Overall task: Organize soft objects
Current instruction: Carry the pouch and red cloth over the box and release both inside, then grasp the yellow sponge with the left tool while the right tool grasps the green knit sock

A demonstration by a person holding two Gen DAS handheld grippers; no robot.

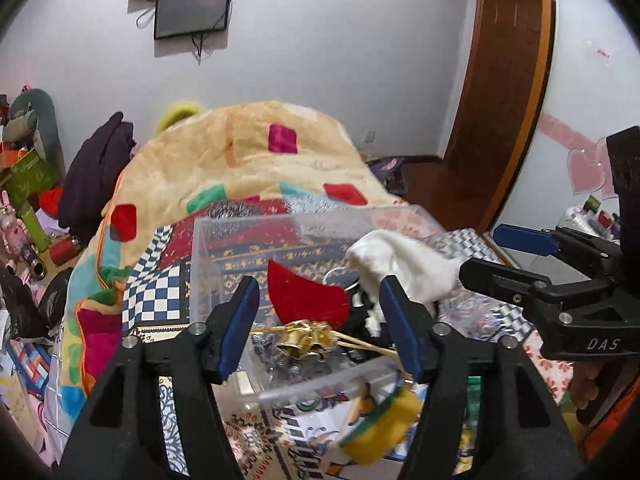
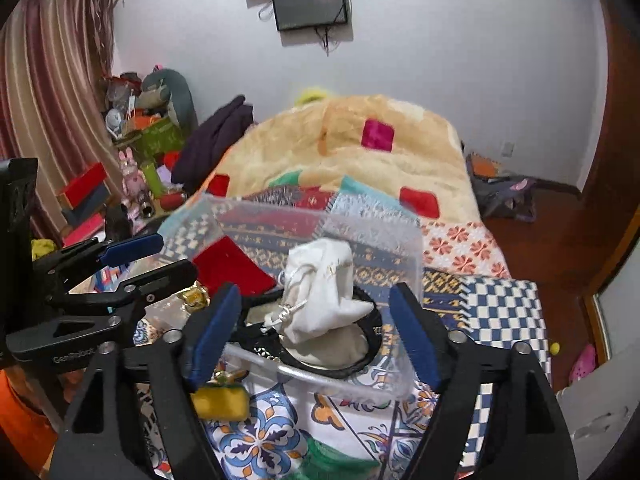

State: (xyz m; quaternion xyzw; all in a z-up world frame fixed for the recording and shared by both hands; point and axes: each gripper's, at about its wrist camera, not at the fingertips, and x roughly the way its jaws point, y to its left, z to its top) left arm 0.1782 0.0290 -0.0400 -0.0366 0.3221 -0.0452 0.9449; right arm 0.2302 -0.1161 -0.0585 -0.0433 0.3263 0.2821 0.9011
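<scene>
A clear plastic box (image 1: 200, 264) (image 2: 404, 240) sits on the patterned bed. Inside it lie a red felt pouch (image 1: 304, 294) (image 2: 232, 266), a white drawstring pouch (image 1: 404, 264) (image 2: 324, 288), gold bells (image 1: 306, 338) and a black band (image 2: 368, 320). A yellow sponge-like object (image 1: 380, 424) (image 2: 220, 400) lies on the bed in front of the box. My left gripper (image 1: 318, 332) (image 2: 160, 258) is open over the box's near edge. My right gripper (image 2: 314, 336) (image 1: 476, 256) is open above the white pouch, holding nothing.
A cream blanket (image 1: 248, 148) (image 2: 360, 148) with coloured squares is heaped behind the box. Dark clothing (image 1: 96, 168) lies at its left. Cluttered boxes and toys (image 2: 140, 152) stand at the far left by the curtain. A wooden door (image 1: 504, 100) is at the right.
</scene>
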